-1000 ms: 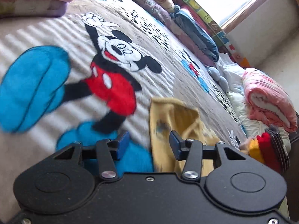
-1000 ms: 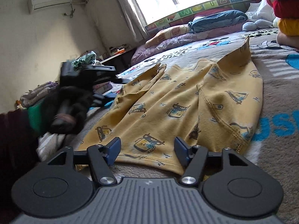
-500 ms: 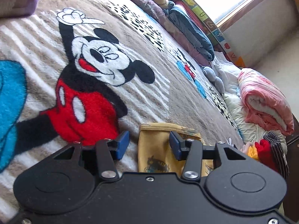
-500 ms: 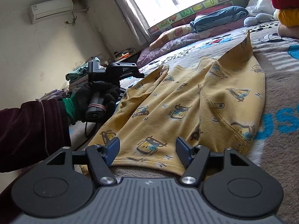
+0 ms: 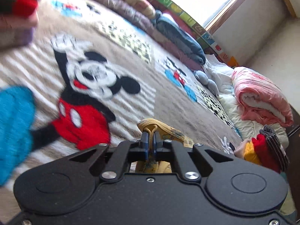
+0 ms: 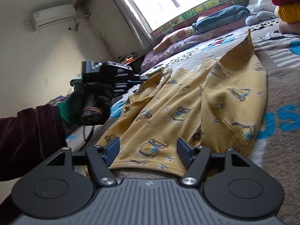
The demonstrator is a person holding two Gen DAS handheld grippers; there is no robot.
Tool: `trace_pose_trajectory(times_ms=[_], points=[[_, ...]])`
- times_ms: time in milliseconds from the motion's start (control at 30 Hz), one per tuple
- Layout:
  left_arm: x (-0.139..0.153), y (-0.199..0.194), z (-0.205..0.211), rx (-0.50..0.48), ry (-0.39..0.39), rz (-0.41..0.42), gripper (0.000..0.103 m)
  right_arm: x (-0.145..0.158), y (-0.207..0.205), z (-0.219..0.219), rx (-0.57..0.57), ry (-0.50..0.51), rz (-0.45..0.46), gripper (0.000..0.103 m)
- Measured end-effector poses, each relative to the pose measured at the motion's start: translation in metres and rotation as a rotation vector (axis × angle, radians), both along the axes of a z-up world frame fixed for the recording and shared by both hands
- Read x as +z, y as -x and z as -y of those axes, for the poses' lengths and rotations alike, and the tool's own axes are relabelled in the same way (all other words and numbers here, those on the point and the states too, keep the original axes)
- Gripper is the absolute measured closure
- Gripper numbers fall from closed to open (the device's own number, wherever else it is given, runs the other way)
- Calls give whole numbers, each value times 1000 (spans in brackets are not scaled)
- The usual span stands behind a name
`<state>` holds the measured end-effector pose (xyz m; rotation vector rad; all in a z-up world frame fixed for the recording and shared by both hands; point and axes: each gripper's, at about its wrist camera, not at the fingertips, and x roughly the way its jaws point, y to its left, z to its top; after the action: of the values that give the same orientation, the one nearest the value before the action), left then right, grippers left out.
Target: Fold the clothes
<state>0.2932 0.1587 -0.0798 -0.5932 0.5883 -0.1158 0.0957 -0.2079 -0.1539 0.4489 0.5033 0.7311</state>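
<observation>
Yellow shirt (image 6: 196, 101) lies spread on the bed (image 6: 281, 150), one side lapped over the middle. Our left gripper (image 5: 149, 140) is pressed together, pinching a bunched cuff or hem at the shirt's far edge. Our right gripper (image 6: 148, 150) is spread, hovering at the near hem, holding nothing. We judge a fold is in hand: next, carry the pinched edge across while keeping the fabric flat.

Readable text is minimal: big blue letters "OS" on the blanket (image 6: 277, 123), cut off at frame edge. Alphabet mat (image 6: 202, 11) under the window shows single letters, roughly "U" and "L". Rest illegible.
</observation>
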Motion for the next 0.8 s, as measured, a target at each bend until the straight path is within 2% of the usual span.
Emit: trace_pose_trajectory(times_ms=[133,267,467,667,800], points=[[29,36,-9,60,-100,63,101,0,0,1,1,-8,1,35],[49,74,-29,156,-120,107,101,0,-1,0,0,-9,1,35],[63,128,-66,277,-90,139,101,0,-1,1,-5,-15,-2,36],[66,171,-98,366,-51,147,101,-2,-2,5,-26,-32,-13,42],[64,188,-108,392,-50,147,101,-2,-2,5,-32,-35,-15,43]])
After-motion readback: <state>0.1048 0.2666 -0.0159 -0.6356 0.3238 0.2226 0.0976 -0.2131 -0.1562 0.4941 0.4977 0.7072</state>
